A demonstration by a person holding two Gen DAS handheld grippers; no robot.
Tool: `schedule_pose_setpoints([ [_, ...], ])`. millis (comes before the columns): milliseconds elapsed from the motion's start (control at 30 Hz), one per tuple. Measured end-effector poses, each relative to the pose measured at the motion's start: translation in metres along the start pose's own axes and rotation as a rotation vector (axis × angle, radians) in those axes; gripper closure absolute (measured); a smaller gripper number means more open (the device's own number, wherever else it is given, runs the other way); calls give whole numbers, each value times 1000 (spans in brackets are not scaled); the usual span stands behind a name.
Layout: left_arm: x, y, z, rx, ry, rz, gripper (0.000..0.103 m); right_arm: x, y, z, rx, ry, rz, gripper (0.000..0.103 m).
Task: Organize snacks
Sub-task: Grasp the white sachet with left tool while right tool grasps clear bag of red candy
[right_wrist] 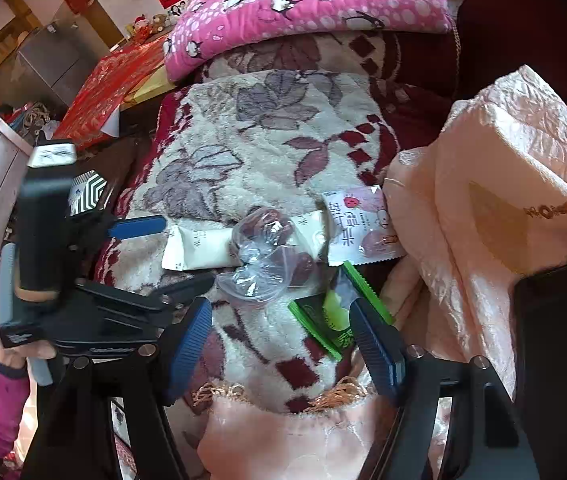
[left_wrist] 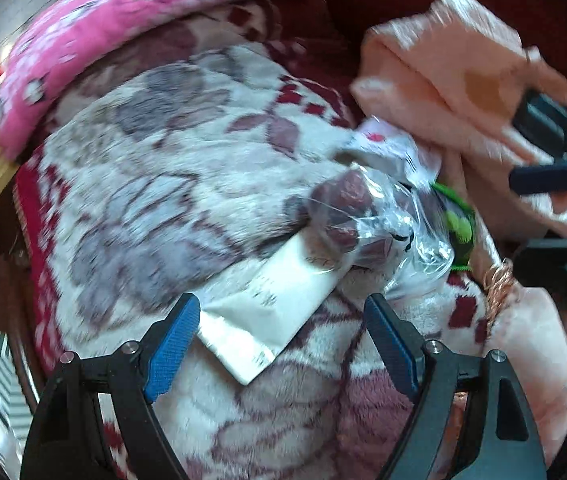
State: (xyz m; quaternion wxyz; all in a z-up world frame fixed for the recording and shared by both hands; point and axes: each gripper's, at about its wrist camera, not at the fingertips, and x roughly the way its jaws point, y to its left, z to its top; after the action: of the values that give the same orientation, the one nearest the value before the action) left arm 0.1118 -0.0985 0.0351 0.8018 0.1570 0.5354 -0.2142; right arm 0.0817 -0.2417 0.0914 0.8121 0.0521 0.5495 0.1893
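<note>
Snacks lie in a loose heap on a floral fleece blanket [right_wrist: 267, 152] spread over a bed, and the clear plastic bag of dark red dried fruit [right_wrist: 271, 256] at the middle of the heap serves as the landmark.

Left of that bag, touching it and partly tucked under it, lies a white sachet [right_wrist: 199, 250]. The left hand-held gripper [left_wrist: 279, 320] hangs over this sachet with its jaws apart and nothing clamped; the sachet's near end sits in the gap between the blue pads without either pad pressing on it. To the right of the bag lies a white and pink packet [right_wrist: 357, 226], with a second white sachet [right_wrist: 311, 232] wedged between it and the bag. In front of the bag and to its right lies a green packet [right_wrist: 317, 320]; the right hand-held gripper [right_wrist: 279, 336] stands over it, jaws apart, empty, its right pad just above the packet's right end. A peach satin quilt [right_wrist: 503, 184] rises just right of the heap.

Judging the risks: the sachet lies flat on deep pile, so closing jaws may pinch fleece with it or slide off its slick surface. Because it overlaps the bag, lifting it could drag the bag and spill or scatter the fruit. The green packet could slip under the quilt's fringe if nudged.
</note>
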Motion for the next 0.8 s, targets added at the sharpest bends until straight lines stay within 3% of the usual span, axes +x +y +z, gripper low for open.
schedule_pose_setpoints([
  [100, 14, -8, 8, 61, 17, 7, 20, 3, -5, 0, 14, 7, 3, 27],
  [133, 17, -8, 10, 54, 29, -7, 32, 4, -7, 1, 20, 6, 3, 27],
  [167, 20, -5, 12, 42, 38, -17, 53, 4, -8, 3, 25, 4, 6, 27],
  [367, 16, 2, 11, -3, 19, -74, 69, 13, 6, 28, -21, -28, 12, 27],
  [600, 8, 8, -3, -70, 7, -112, 71, 73, 34, 48, -159, 74, -46, 28],
  [633, 7, 9, -5, -79, 8, -115, 71, 82, 35, 45, -171, 98, -50, 39],
  [667, 6, 10, -7, -89, 9, -119, 71, 86, 35, 41, -182, 108, -58, 59],
  [800, 4, 10, -12, -90, -9, -99, 67, 71, 27, 24, -157, 78, -32, 67],
])
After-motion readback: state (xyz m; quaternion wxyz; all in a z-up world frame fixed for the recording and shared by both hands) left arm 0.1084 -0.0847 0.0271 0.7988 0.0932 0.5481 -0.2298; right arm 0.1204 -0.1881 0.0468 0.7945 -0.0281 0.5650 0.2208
